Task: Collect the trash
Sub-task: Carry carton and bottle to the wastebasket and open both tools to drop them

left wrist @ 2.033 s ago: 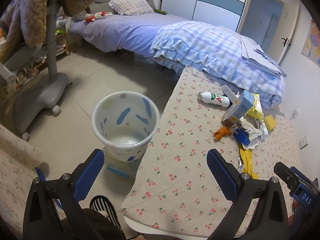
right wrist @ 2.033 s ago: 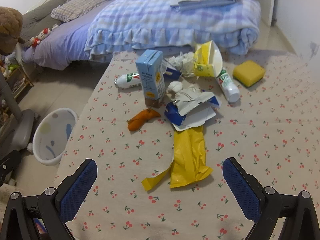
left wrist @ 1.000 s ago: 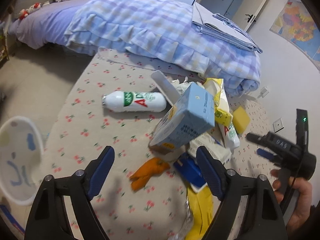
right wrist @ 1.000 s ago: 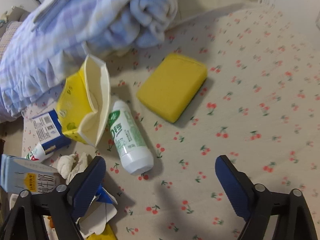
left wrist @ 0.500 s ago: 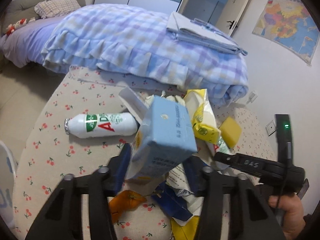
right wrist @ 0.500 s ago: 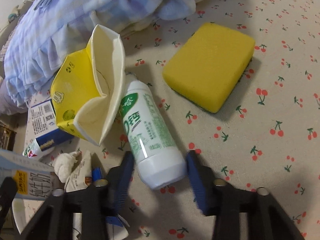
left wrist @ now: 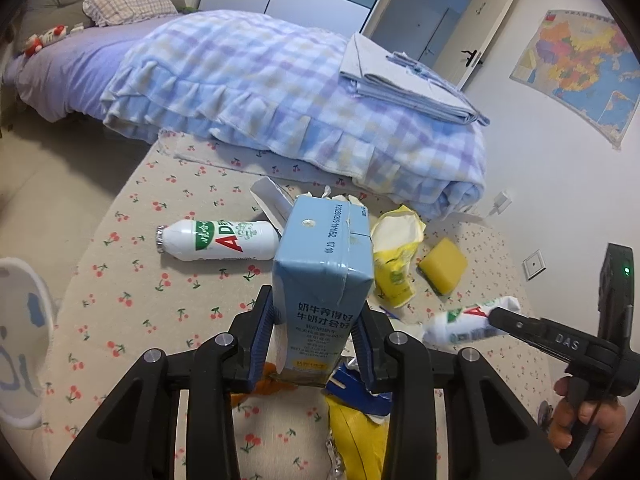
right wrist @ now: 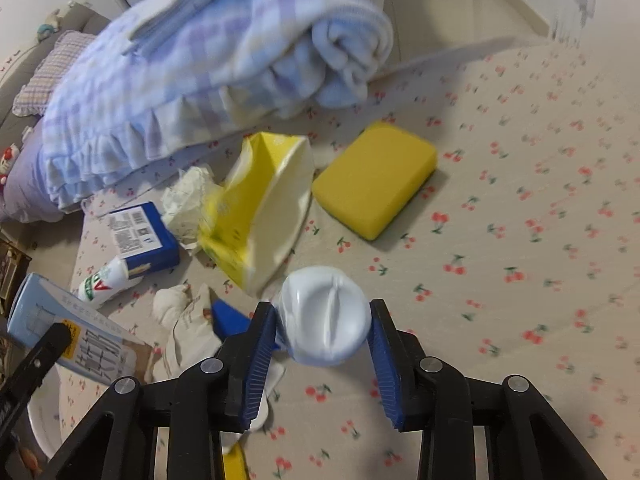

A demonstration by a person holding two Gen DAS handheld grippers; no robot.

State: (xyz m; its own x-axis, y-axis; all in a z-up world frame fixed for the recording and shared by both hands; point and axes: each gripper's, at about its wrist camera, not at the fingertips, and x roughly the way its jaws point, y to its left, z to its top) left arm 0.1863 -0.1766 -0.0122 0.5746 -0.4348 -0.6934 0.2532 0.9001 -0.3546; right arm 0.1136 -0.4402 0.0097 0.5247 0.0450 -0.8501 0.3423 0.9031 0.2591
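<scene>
Left of the blue milk carton (left wrist: pixel 324 280), a white bottle (left wrist: pixel 218 240) with green and red lettering lies on its side on the cherry-print worktop (left wrist: pixel 132 280). The left gripper (left wrist: pixel 314 342) has its fingers clamped on the carton's lower sides, holding it upright. Just right of the carton sit a yellow carton (left wrist: pixel 394 256) and a yellow sponge (left wrist: pixel 442 266). Further right, the right gripper (right wrist: pixel 322 354) pinches a second white bottle (right wrist: pixel 324 314), base toward its camera.
</scene>
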